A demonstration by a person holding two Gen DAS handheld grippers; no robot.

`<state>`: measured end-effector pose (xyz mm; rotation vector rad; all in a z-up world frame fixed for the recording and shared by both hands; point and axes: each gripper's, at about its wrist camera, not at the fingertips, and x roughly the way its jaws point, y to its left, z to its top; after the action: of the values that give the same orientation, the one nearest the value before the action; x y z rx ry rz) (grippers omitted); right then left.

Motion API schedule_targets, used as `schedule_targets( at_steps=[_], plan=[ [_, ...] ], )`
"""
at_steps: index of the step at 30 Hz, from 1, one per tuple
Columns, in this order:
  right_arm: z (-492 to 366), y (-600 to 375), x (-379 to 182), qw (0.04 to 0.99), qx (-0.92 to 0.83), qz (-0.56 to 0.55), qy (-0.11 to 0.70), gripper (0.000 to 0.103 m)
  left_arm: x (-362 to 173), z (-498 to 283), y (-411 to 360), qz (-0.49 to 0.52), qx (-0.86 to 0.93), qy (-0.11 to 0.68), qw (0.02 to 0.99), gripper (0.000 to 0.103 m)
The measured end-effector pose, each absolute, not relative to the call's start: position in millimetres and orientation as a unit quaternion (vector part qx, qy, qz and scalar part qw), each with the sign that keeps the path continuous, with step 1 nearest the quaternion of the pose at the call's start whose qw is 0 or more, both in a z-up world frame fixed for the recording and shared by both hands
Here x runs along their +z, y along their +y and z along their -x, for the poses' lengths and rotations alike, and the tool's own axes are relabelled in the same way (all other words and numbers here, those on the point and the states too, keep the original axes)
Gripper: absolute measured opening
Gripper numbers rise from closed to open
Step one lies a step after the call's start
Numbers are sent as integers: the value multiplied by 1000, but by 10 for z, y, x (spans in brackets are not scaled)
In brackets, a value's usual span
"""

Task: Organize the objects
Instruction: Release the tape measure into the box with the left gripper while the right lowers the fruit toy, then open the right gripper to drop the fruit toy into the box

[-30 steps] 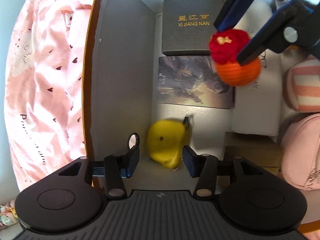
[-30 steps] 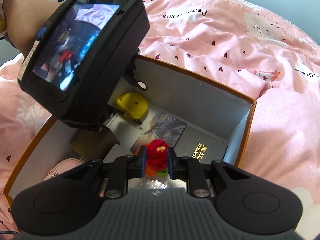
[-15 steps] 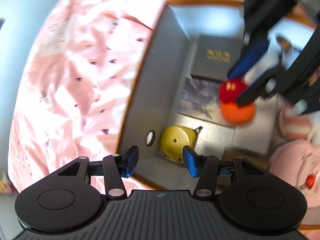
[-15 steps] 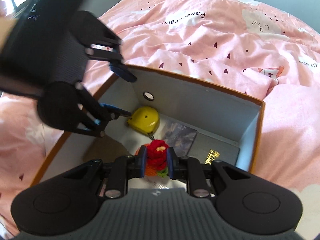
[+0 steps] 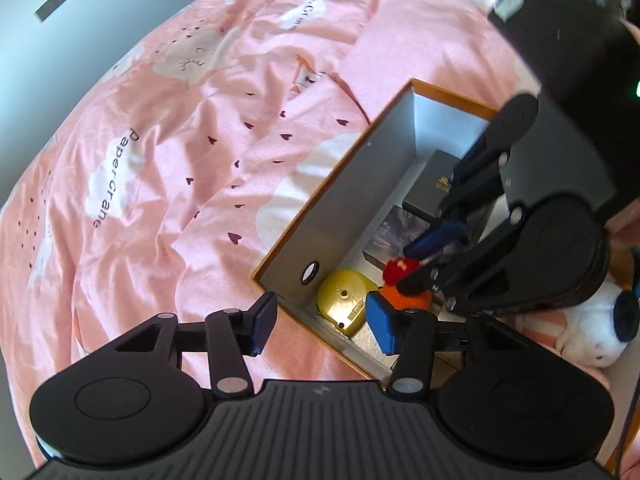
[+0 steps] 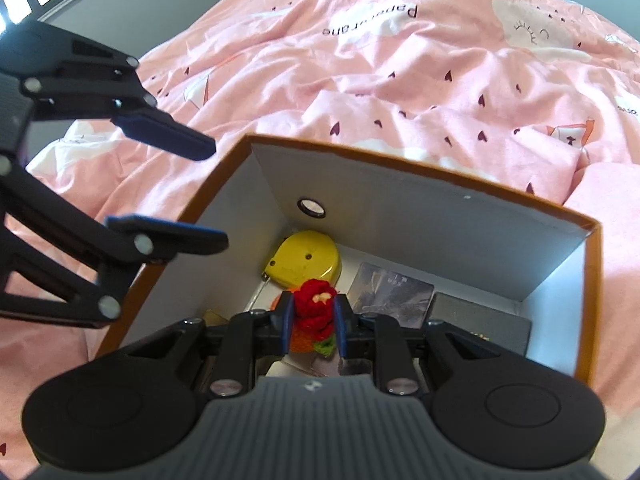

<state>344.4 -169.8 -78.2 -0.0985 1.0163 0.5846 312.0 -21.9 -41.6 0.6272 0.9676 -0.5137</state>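
An orange-rimmed cardboard box (image 6: 440, 168) with grey inner walls lies on a pink bedspread. My right gripper (image 6: 314, 320) is shut on a crocheted toy (image 6: 316, 306) with a red top and an orange body, held low inside the box. It also shows in the left wrist view (image 5: 404, 288). A yellow tape measure (image 6: 304, 258) lies in the box corner just beyond the toy. My left gripper (image 5: 320, 322) is open and empty, above the box's near corner. In the right wrist view it (image 6: 192, 192) hovers over the box's left edge.
Inside the box lie a picture card (image 6: 390, 300) and a dark lettered case (image 6: 480, 328). A white plush toy (image 5: 592, 328) and pink striped fabric sit at the box's right side. The pink bedspread (image 5: 160, 140) surrounds the box.
My left gripper has pulled up and back out of the box, leaving the tape measure in the corner. My right gripper has lowered the crocheted toy toward the tape measure.
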Motion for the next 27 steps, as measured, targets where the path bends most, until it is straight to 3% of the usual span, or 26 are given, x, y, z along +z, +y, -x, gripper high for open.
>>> schedule_targets(
  at_steps=[12, 14, 18, 24, 27],
  plan=[
    [-3531, -1590, -995, 813, 272, 20, 515, 23, -312, -3007, -76, -256, -239, 454, 819, 60],
    [-3537, -1591, -986, 812, 273, 19, 516, 26, -300, -2994, -70, -256, -238, 455, 819, 60],
    [-3458, -1573, -910, 818, 267, 40, 508, 43, -253, -2946, -63, -256, -235, 451, 822, 61],
    [-3265, -1603, -593, 837, 258, 57, 479, 43, -67, -2758, -61, -239, -230, 441, 834, 61],
    [-3106, -1658, -361, 850, 248, 62, 460, 49, 99, -2587, -71, -230, -232, 431, 841, 63]
  ],
)
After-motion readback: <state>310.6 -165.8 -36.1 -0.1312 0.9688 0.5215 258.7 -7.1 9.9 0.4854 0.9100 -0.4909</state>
